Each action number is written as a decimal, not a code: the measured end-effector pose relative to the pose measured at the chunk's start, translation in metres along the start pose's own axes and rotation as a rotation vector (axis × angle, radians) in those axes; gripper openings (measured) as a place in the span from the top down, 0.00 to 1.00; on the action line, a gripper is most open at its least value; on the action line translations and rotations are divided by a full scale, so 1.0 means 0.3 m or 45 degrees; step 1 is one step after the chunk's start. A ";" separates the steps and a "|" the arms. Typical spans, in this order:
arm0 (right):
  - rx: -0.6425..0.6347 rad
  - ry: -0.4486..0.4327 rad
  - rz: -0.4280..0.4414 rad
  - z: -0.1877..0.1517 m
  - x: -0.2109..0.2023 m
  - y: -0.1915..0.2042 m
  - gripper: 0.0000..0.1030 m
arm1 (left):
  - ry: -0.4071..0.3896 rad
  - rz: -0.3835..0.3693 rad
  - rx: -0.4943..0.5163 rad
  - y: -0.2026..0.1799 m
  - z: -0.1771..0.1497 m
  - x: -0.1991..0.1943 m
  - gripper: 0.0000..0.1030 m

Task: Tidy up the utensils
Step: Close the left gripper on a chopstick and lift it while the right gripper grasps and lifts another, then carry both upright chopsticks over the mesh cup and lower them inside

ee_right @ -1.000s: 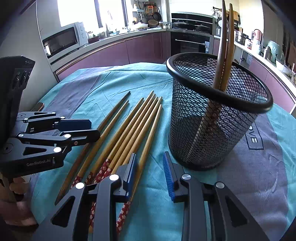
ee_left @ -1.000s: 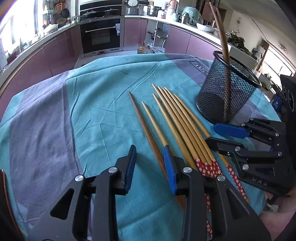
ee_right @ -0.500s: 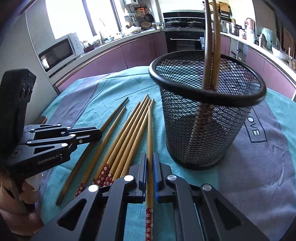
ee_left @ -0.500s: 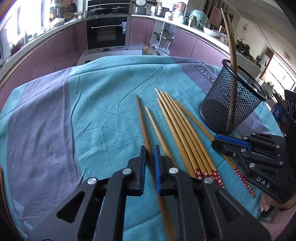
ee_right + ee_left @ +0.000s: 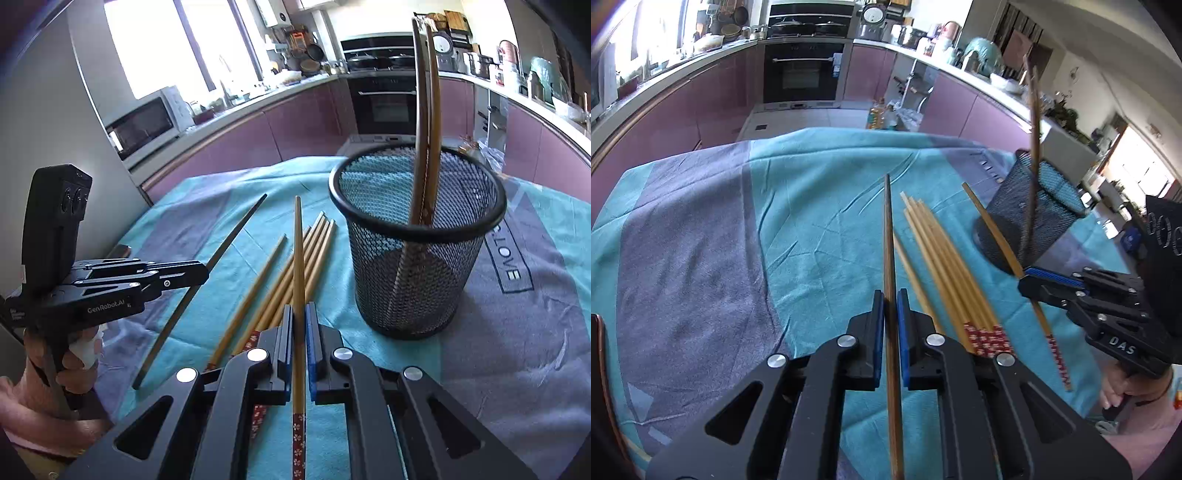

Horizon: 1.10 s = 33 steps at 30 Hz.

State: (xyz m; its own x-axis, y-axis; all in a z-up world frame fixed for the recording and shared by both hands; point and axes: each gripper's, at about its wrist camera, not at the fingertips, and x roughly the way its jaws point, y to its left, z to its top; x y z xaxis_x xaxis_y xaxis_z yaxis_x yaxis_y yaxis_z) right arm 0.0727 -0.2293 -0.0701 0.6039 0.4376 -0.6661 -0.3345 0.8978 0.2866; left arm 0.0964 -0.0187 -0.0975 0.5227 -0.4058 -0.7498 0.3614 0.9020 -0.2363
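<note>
On the cloth-covered desk (image 5: 820, 206), two chopsticks are standing in the mesh holder (image 5: 417, 258); five loose chopsticks (image 5: 310, 251) are waiting while the left gripper (image 5: 890, 314) is clamping a dark chopstick (image 5: 887, 229) and the right gripper (image 5: 299, 328) a floral-ended chopstick (image 5: 297, 243).

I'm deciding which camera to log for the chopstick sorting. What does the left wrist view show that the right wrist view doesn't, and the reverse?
Left wrist only: the left gripper shut on a dark chopstick, seen along its length.

Right wrist only: the right gripper shut on a light chopstick, a microwave, and two chopsticks standing in the holder.

Both: the mesh holder, loose chopsticks on the teal cloth, and the oven.
</note>
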 end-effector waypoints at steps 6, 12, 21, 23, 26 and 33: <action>-0.002 -0.077 0.061 0.024 -0.084 0.008 0.95 | -0.073 -0.098 0.024 -0.034 0.024 -0.097 0.93; -0.007 -0.191 0.072 0.057 -0.187 0.001 0.95 | -0.153 -0.211 0.047 -0.081 0.062 -0.202 0.93; -0.010 -0.327 0.073 0.115 -0.296 -0.035 0.95 | -0.292 -0.314 0.085 -0.139 0.131 -0.337 0.93; -0.015 -0.354 0.069 0.135 -0.317 -0.035 0.95 | -0.319 -0.324 0.091 -0.156 0.155 -0.353 0.93; -0.030 -0.394 0.061 0.172 -0.348 -0.038 0.95 | -0.363 -0.332 0.099 -0.179 0.196 -0.375 0.93; -0.067 -0.496 0.005 0.258 -0.439 -0.067 0.95 | -0.447 -0.356 0.145 -0.254 0.283 -0.430 0.93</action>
State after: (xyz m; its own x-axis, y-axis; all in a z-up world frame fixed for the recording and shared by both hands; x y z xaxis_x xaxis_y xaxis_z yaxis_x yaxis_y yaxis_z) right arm 0.0558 -0.3011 0.0651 0.8287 0.4361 -0.3508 -0.3676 0.8967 0.2465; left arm 0.0671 -0.0476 0.0698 0.6155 -0.6745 -0.4077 0.5980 0.7366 -0.3159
